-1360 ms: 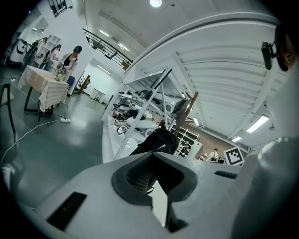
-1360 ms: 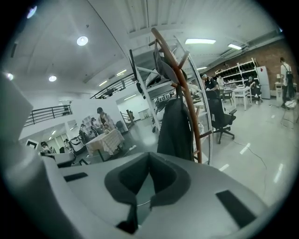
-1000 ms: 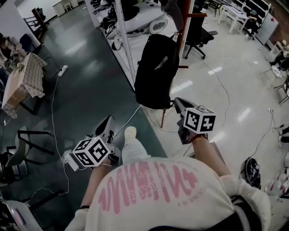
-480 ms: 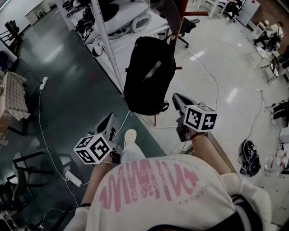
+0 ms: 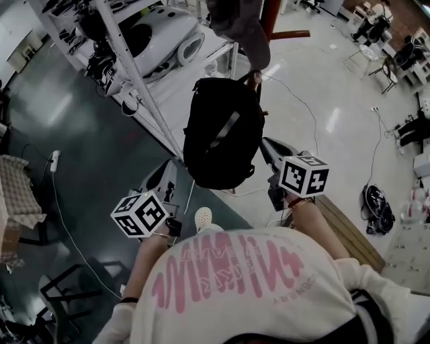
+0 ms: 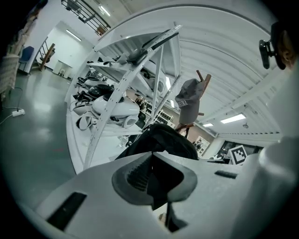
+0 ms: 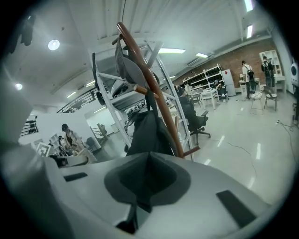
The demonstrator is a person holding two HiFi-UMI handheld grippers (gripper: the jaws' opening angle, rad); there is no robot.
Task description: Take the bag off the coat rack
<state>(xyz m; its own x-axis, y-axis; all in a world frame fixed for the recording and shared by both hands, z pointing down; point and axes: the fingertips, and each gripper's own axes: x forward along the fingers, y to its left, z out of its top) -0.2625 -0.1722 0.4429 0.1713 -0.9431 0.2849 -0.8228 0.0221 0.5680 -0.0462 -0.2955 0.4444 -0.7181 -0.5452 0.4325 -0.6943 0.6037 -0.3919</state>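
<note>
A black backpack (image 5: 224, 131) hangs by its top loop from a reddish-brown coat rack (image 5: 271, 13), under a grey cap (image 5: 238, 23). My left gripper (image 5: 164, 181) is low at the bag's lower left, shut and empty. My right gripper (image 5: 267, 144) is just right of the bag's lower side, also shut with nothing in it. In the left gripper view the backpack (image 6: 161, 140) rises behind the closed jaws, with the cap (image 6: 188, 100) above it. In the right gripper view the rack's pole (image 7: 154, 93) slants up, with the backpack (image 7: 149, 133) against it beyond the closed jaws.
A white metal shelf frame (image 5: 134, 74) with white pod-shaped machines (image 5: 161, 40) stands left of the rack. Cables (image 5: 309, 114) run over the pale floor. A dark bag (image 5: 376, 211) lies at the right, beside a wooden board (image 5: 346, 228). People sit far right (image 5: 376, 13).
The person has stepped closer, so the backpack and rack sit nearer and more centred. Both grippers stay shut and have come up beside the bag's lower part.
</note>
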